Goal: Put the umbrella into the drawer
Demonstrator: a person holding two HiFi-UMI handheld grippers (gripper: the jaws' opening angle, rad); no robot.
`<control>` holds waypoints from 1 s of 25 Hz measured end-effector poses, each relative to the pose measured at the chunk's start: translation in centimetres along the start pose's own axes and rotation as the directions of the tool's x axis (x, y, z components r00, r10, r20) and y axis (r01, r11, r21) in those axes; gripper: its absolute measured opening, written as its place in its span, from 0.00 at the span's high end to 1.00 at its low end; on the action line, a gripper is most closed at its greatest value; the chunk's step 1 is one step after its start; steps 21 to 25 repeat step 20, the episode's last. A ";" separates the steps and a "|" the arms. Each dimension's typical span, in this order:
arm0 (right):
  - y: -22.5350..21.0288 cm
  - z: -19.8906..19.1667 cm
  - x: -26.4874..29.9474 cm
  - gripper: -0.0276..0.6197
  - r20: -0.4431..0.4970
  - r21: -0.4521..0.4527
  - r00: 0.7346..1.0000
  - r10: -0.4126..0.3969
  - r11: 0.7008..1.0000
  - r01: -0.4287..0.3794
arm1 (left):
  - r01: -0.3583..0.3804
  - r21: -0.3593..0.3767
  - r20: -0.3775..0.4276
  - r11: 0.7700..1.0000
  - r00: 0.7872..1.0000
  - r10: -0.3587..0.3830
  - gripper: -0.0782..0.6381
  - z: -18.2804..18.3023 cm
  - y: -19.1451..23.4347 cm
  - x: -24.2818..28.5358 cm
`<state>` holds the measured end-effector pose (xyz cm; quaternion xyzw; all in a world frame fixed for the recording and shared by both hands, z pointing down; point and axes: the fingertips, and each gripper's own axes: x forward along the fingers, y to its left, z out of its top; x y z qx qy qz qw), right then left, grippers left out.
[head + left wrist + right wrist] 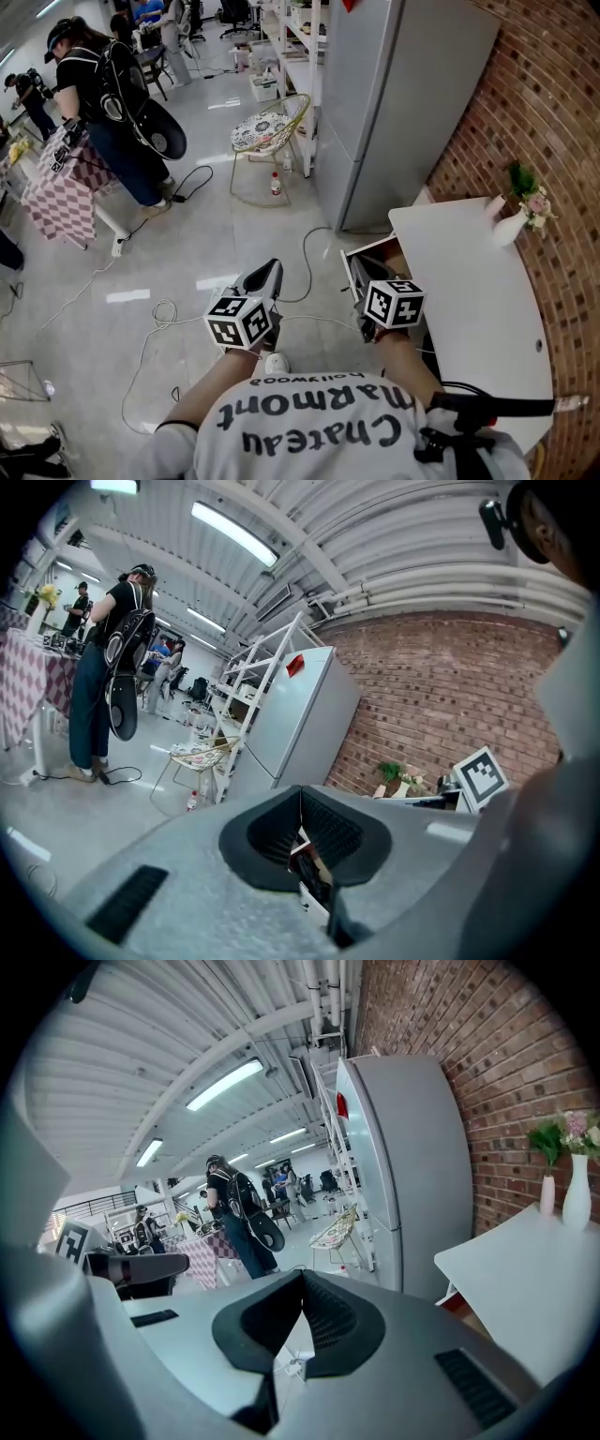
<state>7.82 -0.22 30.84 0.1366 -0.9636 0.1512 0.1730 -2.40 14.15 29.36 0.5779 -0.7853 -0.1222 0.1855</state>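
Left gripper (pixel 270 272) and right gripper (pixel 358 272): jaws pressed together on both, nothing pinched. Drawer (pixel 367 251) of the white table (pixel 469 281) stands open just ahead. No umbrella in view, possibly already inside the drawer. If not, fetching and stowing remain.

Open floor (pixel 187 253) left, cables (pixel 303 255) strewn; fridge (pixel 403 103) ahead; open drawer (pixel 367 247) juts from white table (pixel 469 281).

Vase (pixel 509 228) on table (pixel 469 300) nr fridge (pixel 394 103)

Left claw (pixel 270 270) and right claw (pixel 360 270) are closed, empty.
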 end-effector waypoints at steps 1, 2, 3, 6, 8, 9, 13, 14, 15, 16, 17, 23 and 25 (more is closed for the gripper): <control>0.0 -0.1 -0.3 0.93 0.001 0.000 1.000 0.002 1.000 -0.002 | -0.004 0.001 0.002 1.000 1.000 0.004 0.87 -0.2 -0.2 -0.3; -0.1 -0.3 -0.5 0.93 0.001 -0.002 1.000 0.004 1.000 -0.004 | -0.008 0.002 0.004 1.000 1.000 0.008 0.87 -0.3 -0.5 -0.6; -0.1 -0.3 -0.7 0.93 0.002 -0.003 1.000 0.006 1.000 -0.006 | -0.013 0.003 0.006 1.000 1.000 0.013 0.87 -0.4 -0.7 -0.9; 0.0 -0.6 -1.3 0.93 0.005 -0.005 1.000 0.015 1.000 -0.015 | -0.023 0.006 0.014 1.000 1.000 0.023 0.87 -0.7 -1.1 -1.8; 0.2 -0.9 -1.7 0.93 0.003 -0.008 1.000 0.020 1.000 -0.020 | -0.027 0.008 0.015 1.000 1.000 0.027 0.87 -1.0 -1.4 -2.4; 0.3 -1.1 -1.9 0.93 0.003 -0.007 1.000 0.022 1.000 -0.022 | -0.029 0.008 0.014 1.000 0.999 0.029 0.87 -1.2 -1.6 -2.6; 0.5 -1.9 -2.8 0.93 -0.004 -0.006 1.000 0.027 1.000 -0.027 | -0.037 0.001 0.016 0.999 0.999 0.037 0.87 -1.9 -2.1 -3.5; 0.5 -2.1 -3.0 0.93 -0.007 -0.007 1.000 0.027 1.000 -0.028 | -0.038 -0.001 0.017 0.999 0.999 0.038 0.87 -2.0 -2.3 -3.7; 0.4 -2.2 -3.2 0.93 -0.010 -0.007 1.000 0.027 1.000 -0.027 | -0.037 -0.001 0.017 0.999 0.999 0.037 0.87 -2.2 -2.4 -3.8; 0.4 -2.4 -3.3 0.93 -0.012 -0.005 1.000 0.026 1.000 -0.026 | -0.037 -0.001 0.018 0.999 0.999 0.037 0.87 -2.3 -2.5 -4.0; 0.3 -2.6 -3.4 0.94 -0.013 -0.002 1.000 0.025 1.000 -0.025 | -0.037 -0.001 0.017 0.999 0.999 0.037 0.87 -2.4 -2.6 -4.1; 0.1 -3.0 -3.8 0.93 -0.013 0.009 1.000 0.020 1.000 -0.020 | -0.037 0.000 0.016 0.999 0.999 0.037 0.87 -2.7 -2.8 -4.4; 0.1 -3.0 -3.8 0.93 -0.013 0.009 1.000 0.020 1.000 -0.020 | -0.037 0.000 0.016 0.999 0.999 0.037 0.87 -2.7 -2.8 -4.4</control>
